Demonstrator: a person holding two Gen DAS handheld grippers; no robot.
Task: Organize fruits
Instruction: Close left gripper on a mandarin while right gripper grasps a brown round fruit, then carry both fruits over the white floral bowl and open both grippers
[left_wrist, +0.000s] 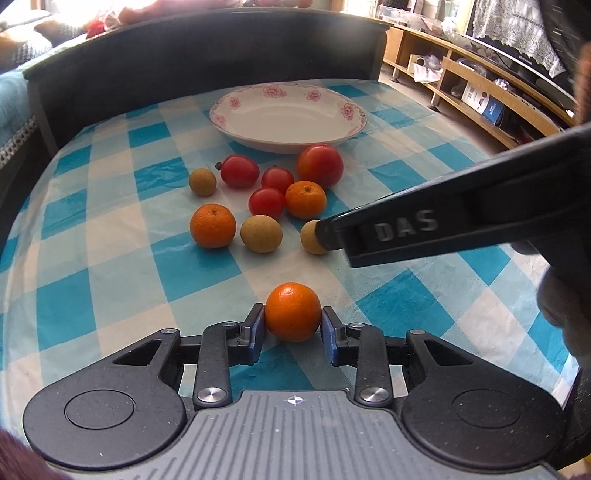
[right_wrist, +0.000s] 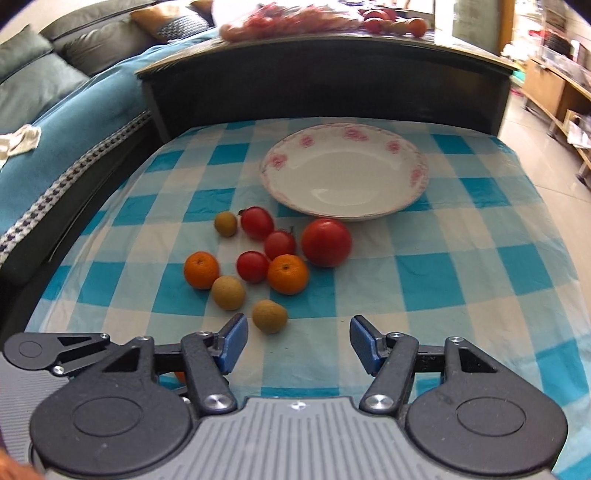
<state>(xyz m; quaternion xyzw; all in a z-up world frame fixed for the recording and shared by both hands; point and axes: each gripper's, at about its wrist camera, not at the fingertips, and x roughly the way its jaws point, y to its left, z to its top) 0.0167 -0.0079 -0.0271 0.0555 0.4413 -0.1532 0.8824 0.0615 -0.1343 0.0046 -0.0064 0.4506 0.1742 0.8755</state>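
A small round orange mandarin (left_wrist: 293, 312) sits low on the blue-and-white checked surface (left_wrist: 110, 295), pinched between the blue pads of the left hand-held gripper (left_wrist: 293, 321). The right hand-held gripper (right_wrist: 298, 341) stands half-open and empty beside a tan longan (right_wrist: 269, 316), which it partly hides in the left view. The white floral plate (right_wrist: 345, 170) is slightly blurred.

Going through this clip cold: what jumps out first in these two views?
The left gripper is clamped on an orange near the front of the blue-checked tablecloth. Beyond it lies a loose cluster of fruit: oranges, red tomatoes and tan longans, with the biggest tomato nearest the plate. The white flowered plate at the back holds nothing, and the right gripper hangs open beside a longan.
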